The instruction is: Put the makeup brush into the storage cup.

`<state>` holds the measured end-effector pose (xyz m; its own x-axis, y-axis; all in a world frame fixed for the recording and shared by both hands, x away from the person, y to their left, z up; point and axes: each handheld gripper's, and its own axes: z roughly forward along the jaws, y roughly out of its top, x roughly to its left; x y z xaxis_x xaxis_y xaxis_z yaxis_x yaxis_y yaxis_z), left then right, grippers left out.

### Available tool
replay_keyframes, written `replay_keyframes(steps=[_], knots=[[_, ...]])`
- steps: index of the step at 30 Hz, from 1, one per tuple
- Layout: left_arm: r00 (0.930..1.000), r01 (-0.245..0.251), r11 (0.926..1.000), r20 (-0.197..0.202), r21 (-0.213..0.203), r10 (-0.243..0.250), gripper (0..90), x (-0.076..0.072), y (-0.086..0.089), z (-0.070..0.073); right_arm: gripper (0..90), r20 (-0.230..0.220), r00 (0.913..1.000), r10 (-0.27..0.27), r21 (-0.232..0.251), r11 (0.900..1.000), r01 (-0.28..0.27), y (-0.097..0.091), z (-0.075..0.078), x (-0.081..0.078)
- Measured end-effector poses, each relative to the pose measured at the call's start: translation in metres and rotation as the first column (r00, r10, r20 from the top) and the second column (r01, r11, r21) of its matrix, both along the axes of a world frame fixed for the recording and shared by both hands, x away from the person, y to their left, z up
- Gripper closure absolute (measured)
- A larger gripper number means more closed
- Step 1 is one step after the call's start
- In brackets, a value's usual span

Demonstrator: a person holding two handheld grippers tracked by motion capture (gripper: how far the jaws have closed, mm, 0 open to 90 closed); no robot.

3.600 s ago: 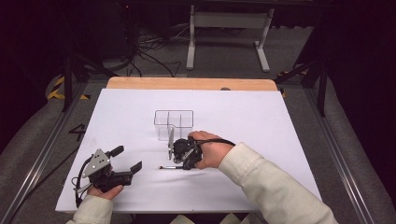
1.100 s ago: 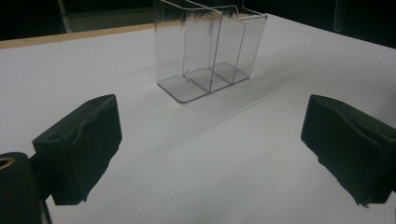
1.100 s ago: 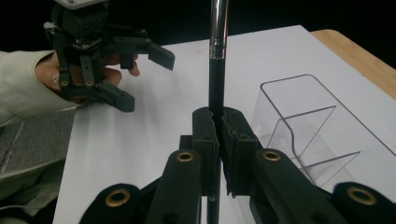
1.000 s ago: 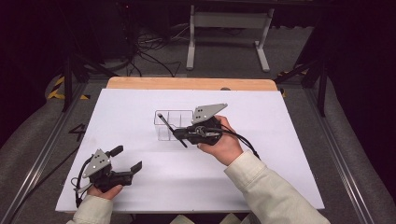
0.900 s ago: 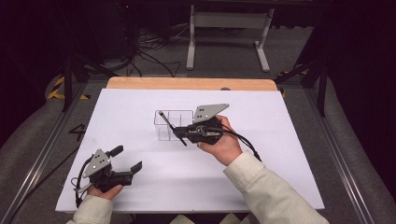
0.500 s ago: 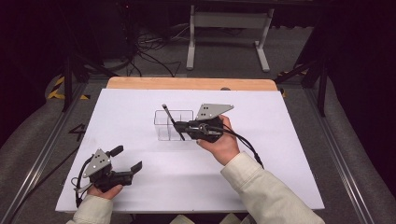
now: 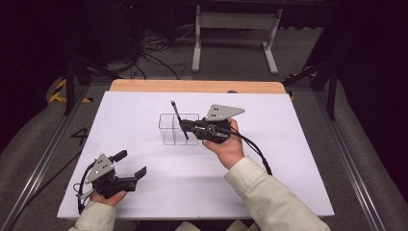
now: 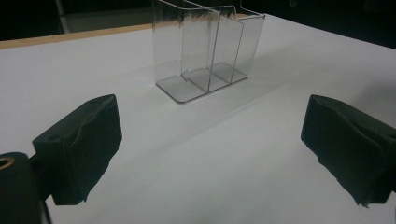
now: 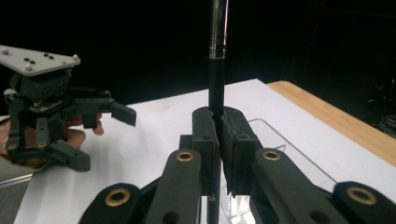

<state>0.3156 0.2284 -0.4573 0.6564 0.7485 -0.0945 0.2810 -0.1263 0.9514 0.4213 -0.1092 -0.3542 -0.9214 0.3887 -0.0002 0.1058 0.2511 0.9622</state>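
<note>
Over the middle of the white table (image 7: pixel 288 159), the right gripper (image 7: pixel 185 126) is pinching a slim black pen (image 7: pixel 177 115) between its jaws. From the right gripper view the pads are pressing together on the pen's (image 9: pixel 215 79) barrel, which is standing almost upright, with its silvery upper part rising out of the top of the frame. From above, the pen is leaning a little toward the far left, and its lower end is hanging at the clear plastic organizer (image 7: pixel 168 126), though I cannot tell whether the tip is already inside a compartment or just above the rim. The organizer (image 8: pixel 205 51) is standing upright near the centre of the table, and its divided compartments are looking empty from the left gripper view.

Near the left corner, the left gripper (image 7: pixel 129 164) is resting low by the table with its jaws spread wide and nothing between them.

Judging by this, the pick-up is done and the pen is being carried over the holder. What is left is lowering it into a compartment, letting go, and drawing the hand away without tipping the light organizer.
</note>
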Motion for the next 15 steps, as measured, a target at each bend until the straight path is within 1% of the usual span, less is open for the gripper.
replay_keyframes(steps=[2, 6, 10, 12, 15], knots=[[1.0, 0.001, 1.0, -0.002, 0.0, -0.001, 5.8, 0.0, 0.0, 0.0, 84.7, -0.001, 1.0, -0.005, 0.027, 0.9996, 0.005, -0.001, 0.0, 0.002], [1.0, 0.001, 1.0, -0.002, 0.001, -0.001, 5.8, 0.0, 0.0, 0.0, 84.6, 0.007, 0.9997, -0.022, 0.053, 0.9983, 0.022, -0.001, 0.0, 0.005], [1.0, 0.0, 1.0, 0.0, 0.001, 0.0, 5.8, 0.0, 0.0, 0.0, 84.6, 0.008, 0.9994, -0.035, 0.068, 0.9971, 0.034, -0.001, -0.001, 0.007], [1.0, 0.003, 1.0, 0.0, 0.003, -0.003, 5.8, 0.0, 0.0, 0.0, 84.6, 0.004, 0.9994, -0.033, 0.092, 0.9952, 0.033, -0.001, -0.002, 0.01], [1.0, 0.003, 1.0, -0.001, 0.003, -0.003, 5.8, 0.0, 0.0, 0.0, 84.6, 0.018, 0.9991, -0.039, 0.106, 0.9937, 0.037, -0.002, -0.002, 0.012]])
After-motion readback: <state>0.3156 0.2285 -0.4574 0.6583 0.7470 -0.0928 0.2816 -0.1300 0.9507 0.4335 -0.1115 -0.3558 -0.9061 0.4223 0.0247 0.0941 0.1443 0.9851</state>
